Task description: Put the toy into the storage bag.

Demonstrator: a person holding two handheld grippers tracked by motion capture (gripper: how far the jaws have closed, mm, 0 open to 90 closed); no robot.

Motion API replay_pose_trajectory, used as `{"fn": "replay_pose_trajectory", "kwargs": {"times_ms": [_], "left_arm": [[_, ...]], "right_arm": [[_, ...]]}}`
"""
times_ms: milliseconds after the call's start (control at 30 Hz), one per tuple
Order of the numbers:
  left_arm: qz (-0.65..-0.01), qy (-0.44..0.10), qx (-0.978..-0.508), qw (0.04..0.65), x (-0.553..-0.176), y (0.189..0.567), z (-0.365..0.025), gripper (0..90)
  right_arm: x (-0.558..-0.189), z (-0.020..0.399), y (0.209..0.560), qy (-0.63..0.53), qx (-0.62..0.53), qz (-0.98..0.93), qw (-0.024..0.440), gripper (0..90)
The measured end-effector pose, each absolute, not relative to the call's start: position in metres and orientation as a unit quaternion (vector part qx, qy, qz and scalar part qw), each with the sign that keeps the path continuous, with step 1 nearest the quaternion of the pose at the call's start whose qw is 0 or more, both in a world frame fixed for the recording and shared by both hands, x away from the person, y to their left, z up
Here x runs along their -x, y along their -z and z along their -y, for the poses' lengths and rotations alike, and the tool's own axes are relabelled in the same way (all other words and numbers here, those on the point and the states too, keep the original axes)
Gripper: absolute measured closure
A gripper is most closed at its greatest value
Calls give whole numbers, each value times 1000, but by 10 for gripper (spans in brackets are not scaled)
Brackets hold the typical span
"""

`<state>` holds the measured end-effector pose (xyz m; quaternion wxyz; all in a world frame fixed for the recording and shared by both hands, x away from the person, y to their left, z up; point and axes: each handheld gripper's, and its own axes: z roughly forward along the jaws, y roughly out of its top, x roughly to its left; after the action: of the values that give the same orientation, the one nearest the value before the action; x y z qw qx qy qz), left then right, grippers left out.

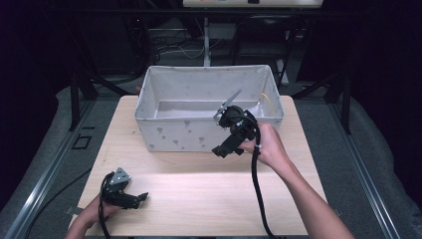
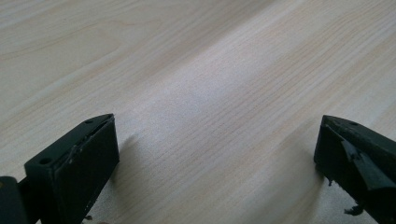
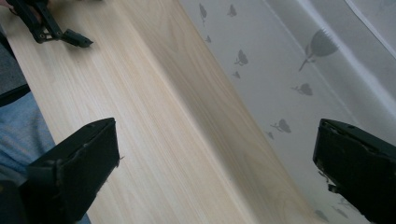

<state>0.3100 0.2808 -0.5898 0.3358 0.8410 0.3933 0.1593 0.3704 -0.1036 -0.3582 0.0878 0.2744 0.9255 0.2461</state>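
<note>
Nearest the camera in the high view, the left gripper [image 1: 130, 195] lies low at the desk's [image 1: 199, 199] near left corner, held by a hand [image 1: 92, 211] that comes up over the near edge; its fingers [image 2: 79, 163] stand wide apart with nothing between them but bare pale wood. Broad open wood stretches from that corner across the near half of the desk to the right edge. A grey fabric bin [image 1: 174, 132] with a small dark printed pattern sits on the far half, its back wall at the far edge, with narrow strips of desk free on either side. The right gripper [image 1: 224, 149] is held in the right hand [image 1: 266, 144] just in front of the bin's near wall, toward its right end, pointing down and leftward. Its fingers [image 3: 79, 163] are also spread wide and hold nothing, the desk surface and the bin wall [image 3: 289, 93] showing between them.
</note>
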Motion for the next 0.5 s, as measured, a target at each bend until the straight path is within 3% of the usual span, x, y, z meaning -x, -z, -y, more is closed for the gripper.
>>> {"fn": "replay_pose_trajectory", "kwargs": {"times_ms": [500], "left_arm": [[-396, -159, -839, 336, -310, 590, -280, 0]], "right_arm": [[-344, 116, 438, -216, -285, -932, 61, 0]]}}
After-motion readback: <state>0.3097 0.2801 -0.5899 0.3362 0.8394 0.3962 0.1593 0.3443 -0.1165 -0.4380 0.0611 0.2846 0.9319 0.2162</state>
